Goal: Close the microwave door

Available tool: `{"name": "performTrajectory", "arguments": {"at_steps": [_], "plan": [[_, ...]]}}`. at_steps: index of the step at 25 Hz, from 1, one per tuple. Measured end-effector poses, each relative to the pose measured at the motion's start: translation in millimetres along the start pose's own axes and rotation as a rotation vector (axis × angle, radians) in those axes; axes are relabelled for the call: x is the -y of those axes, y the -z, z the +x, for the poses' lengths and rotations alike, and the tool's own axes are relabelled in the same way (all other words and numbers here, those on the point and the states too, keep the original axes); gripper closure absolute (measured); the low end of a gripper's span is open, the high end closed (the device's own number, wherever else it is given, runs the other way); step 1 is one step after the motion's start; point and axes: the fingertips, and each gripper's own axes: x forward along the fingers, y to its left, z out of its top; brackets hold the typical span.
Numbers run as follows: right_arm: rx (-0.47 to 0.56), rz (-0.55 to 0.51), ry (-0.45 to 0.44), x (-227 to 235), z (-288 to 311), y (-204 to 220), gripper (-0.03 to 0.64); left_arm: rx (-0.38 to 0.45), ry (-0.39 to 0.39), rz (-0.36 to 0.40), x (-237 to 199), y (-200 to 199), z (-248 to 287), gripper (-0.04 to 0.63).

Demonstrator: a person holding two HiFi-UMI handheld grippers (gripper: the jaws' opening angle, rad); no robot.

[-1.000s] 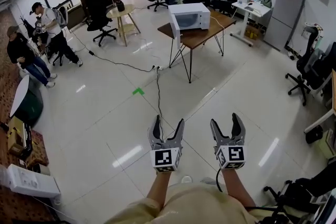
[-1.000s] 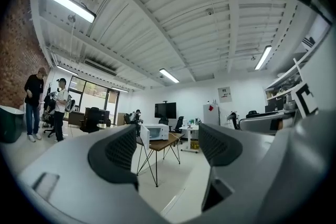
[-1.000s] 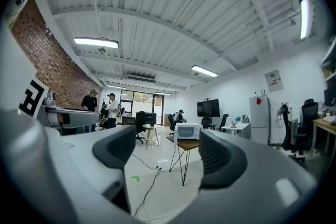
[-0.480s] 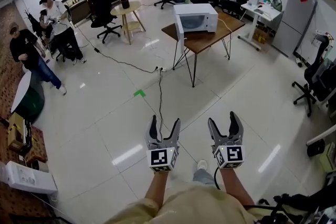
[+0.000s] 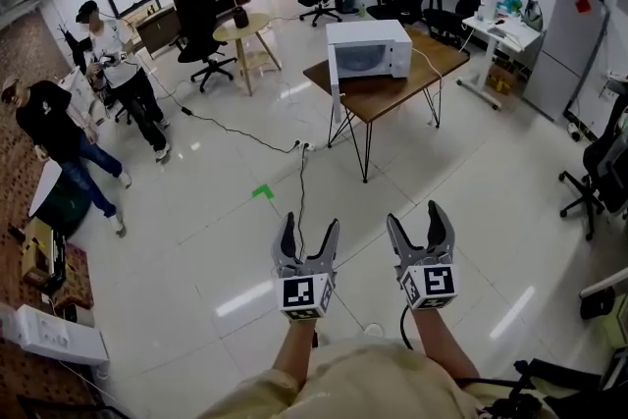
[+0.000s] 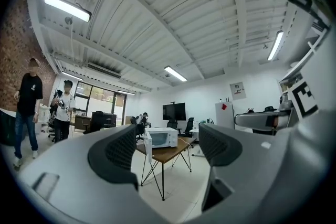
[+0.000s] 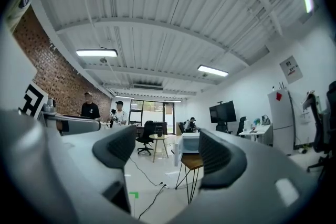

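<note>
Across the floor [image 5: 186, 245] we are closing on the table [image 5: 392, 85] where the microwave [image 5: 371, 49] stands, and that is what has just changed: both hands are carried forward with us as we walk. We judge this to be the approach only. The door [image 5: 335, 78] hangs open off the microwave's left front corner, edge-on to us and well apart from either gripper, so none of the closing is done yet.

Our left gripper [image 5: 309, 229] has its jaws wide apart with nothing between them; its own view shows only the far-off table and microwave through the gap. Our right gripper [image 5: 415, 219] is likewise spread wide and empty. It is held near the left one, and both point ahead and slightly up.

Against the earlier frame, from the left: the two people [image 5: 51, 128] sit lower in the head view, the green mark [image 5: 261, 192] has slid nearer to our grippers, and the microwave and table are lower in the frame and a little larger. The grippers keep nearly the same place before us, and their jaws look as wide as before.
</note>
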Motion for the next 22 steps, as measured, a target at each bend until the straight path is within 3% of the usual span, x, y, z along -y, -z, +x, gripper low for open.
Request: {"name": "performTrajectory", "arguments": {"at_steps": [11,15,19,22], "plan": [[-0.054,0.038,0.012,51.7,58.0,57.7,0.253,-0.044,0.006,-0.031,-6.3,55.6,75.0,0.241],[-0.065,0.039,0.032,61.1,101.4,73.6,0.253,-0.036,0.041,-0.041,-26.9,65.2,119.9,0.241],[-0.058,0.021,0.044,67.9,145.7,77.4,0.253,-0.079,0.066,-0.06,-48.3,73.9,159.5,0.241],[-0.042,0.01,0.045,68.4,180.4,73.0,0.253,-0.004,0.074,-0.07,-67.2,64.3,188.4,0.241]]}}
